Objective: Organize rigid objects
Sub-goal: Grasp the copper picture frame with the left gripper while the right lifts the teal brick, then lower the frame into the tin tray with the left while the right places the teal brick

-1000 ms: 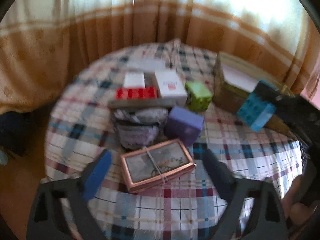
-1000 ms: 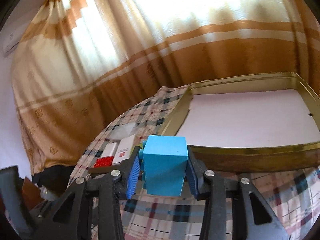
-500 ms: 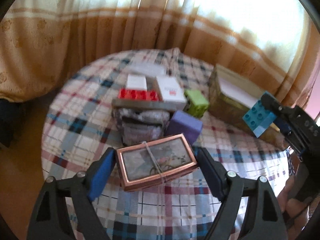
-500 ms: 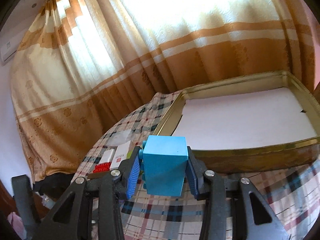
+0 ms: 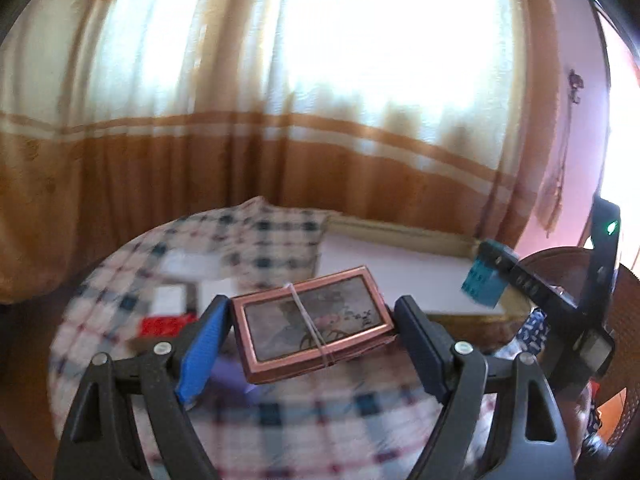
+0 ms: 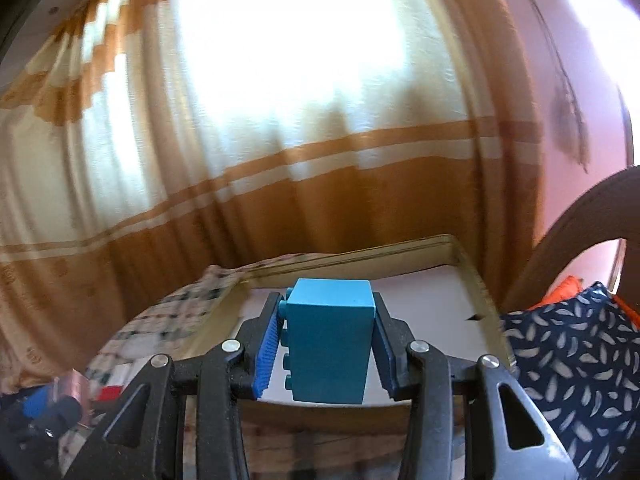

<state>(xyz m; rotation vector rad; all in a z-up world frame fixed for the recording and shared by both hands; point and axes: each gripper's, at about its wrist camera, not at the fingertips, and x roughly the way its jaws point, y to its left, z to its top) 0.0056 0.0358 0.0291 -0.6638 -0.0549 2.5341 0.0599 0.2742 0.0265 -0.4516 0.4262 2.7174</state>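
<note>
The left gripper pinches one flat copper-rimmed rectangular box, bound by a thin elastic band, at the lower centre of its frame, lifted clear of the plaid tablecloth. The right gripper clamps one blue studded plastic brick at lower centre, held above the single shallow gold-edged tray with its white floor. At lower left of the left view, blurred, lie one red block and two white boxes. One orange-banded curtain fills the upper frame.
</note>
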